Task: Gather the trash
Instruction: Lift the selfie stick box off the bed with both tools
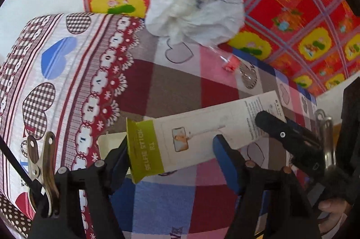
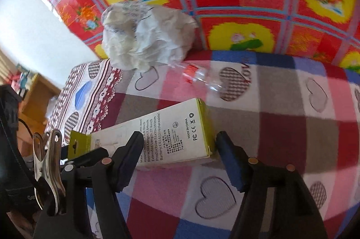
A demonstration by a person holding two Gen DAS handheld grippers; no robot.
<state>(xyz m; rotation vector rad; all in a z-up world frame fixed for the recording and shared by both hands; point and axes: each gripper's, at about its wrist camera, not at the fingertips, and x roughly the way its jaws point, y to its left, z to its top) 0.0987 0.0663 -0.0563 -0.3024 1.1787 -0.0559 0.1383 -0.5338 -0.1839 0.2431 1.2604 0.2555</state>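
Both claws hang over one long box [image 1: 191,140] that lies flat on the heart-print cloth [image 1: 175,81] of the bed.

Left claw [image 1: 173,160] is spread. Its fingers sit on either side of the box's green end, close by, but I cannot tell if the pads touch it. Right claw [image 2: 175,160] is spread too, with the other end of the box [image 2: 173,133] between its fingers, and a small gap shows by the right finger. Neither claw pinches the box yet.

The box's long side runs from one claw to the other, so each claw has its own end right under it. The green end with the hang tab points toward the cloth's edge with the lace band.

Farther off, near the back edge by the red flower blanket [image 1: 292,3], sit a paper ball [image 1: 193,7] and a clear wrapper [image 2: 198,76]. I think the box comes first, since it is nearest.
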